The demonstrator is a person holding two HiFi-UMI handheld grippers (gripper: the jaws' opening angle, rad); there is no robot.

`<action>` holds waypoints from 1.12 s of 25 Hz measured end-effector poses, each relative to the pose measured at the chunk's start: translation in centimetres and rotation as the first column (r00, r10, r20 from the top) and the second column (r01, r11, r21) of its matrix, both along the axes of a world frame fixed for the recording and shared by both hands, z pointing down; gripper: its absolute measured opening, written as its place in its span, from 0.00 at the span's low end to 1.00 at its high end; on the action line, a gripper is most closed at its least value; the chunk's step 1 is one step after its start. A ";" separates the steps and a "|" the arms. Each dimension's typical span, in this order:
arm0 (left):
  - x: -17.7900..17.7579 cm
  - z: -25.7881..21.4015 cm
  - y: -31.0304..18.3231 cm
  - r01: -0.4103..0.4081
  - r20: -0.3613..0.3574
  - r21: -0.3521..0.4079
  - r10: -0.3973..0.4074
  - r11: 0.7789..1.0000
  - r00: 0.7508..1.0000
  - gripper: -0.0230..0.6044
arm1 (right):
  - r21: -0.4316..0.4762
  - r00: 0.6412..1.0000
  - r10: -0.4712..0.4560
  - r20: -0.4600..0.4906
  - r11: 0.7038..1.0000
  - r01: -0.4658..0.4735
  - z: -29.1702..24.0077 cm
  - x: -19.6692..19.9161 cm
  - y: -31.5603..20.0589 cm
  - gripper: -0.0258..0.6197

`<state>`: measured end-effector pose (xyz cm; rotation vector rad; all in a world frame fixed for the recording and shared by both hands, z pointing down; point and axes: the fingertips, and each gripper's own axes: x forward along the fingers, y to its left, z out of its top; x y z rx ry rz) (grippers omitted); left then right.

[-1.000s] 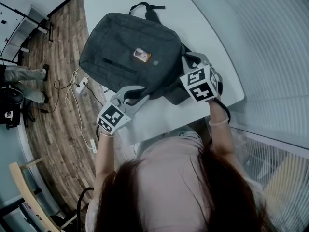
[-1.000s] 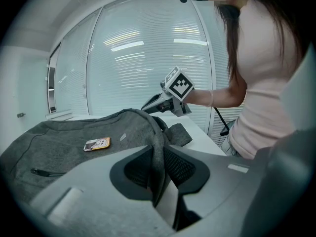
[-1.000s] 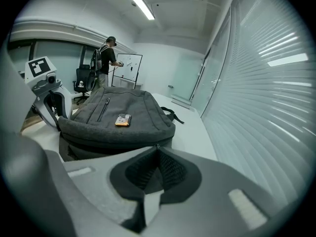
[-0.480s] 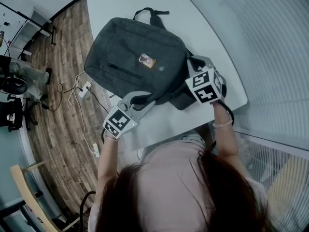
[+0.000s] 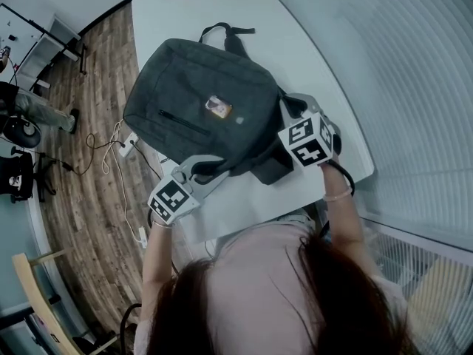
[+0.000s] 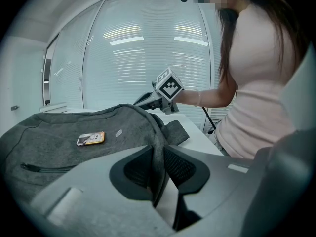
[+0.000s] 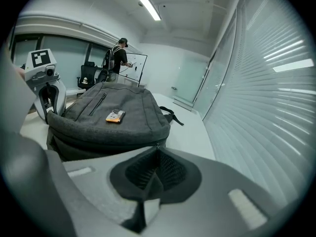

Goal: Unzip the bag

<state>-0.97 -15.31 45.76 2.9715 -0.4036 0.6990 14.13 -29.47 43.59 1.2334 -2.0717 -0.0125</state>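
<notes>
While the grey bag [image 5: 199,102] lies flat on the white worktop [image 5: 295,43], my left claw [image 6: 159,167] is clamped on a fold of its cloth at the edge near me. My right claw [image 7: 157,169] is squeezed tight on the little zip tab [image 7: 157,145] at the bag's corner. A small orange tag [image 5: 217,107] sits on top of the bag.

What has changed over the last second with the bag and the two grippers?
Almost nothing. The right gripper, shut on the zipper pull, edged slightly along the side of the bag; no opening shows yet. The left gripper stays clamped on the bag's near edge, and the bag lies in the same spot on the table.
</notes>
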 end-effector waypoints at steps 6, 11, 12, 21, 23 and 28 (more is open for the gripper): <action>0.3 0.0 -0.1 0.008 0.003 -0.049 -0.007 0.999 1.000 0.17 | 0.011 0.998 -0.038 0.044 0.999 0.038 0.3 0.4 -1.1 0.06; 0.5 0.4 -0.1 0.008 0.012 -0.096 -0.007 0.995 1.000 0.17 | 0.011 0.994 -0.076 0.075 0.997 0.075 0.5 0.8 -1.8 0.06; 0.6 0.4 -0.1 0.011 0.016 -0.105 -0.009 0.994 1.000 0.17 | 0.011 0.993 -0.083 0.082 0.997 0.083 0.5 0.8 -2.0 0.06; 0.7 0.7 -0.5 0.042 0.030 -0.144 -0.038 0.989 0.999 0.17 | 0.018 0.984 -0.138 0.112 0.990 0.137 1.1 0.9 -3.7 0.06; 0.8 0.6 -0.5 0.043 0.030 -0.151 -0.039 0.988 0.999 0.17 | 0.016 0.983 -0.143 0.111 0.990 0.142 1.1 1.1 -4.0 0.06; 1.0 0.7 -0.6 0.049 0.034 -0.145 -0.045 0.988 0.998 0.17 | 0.020 0.978 -0.158 0.133 0.987 0.157 1.3 1.1 -5.2 0.06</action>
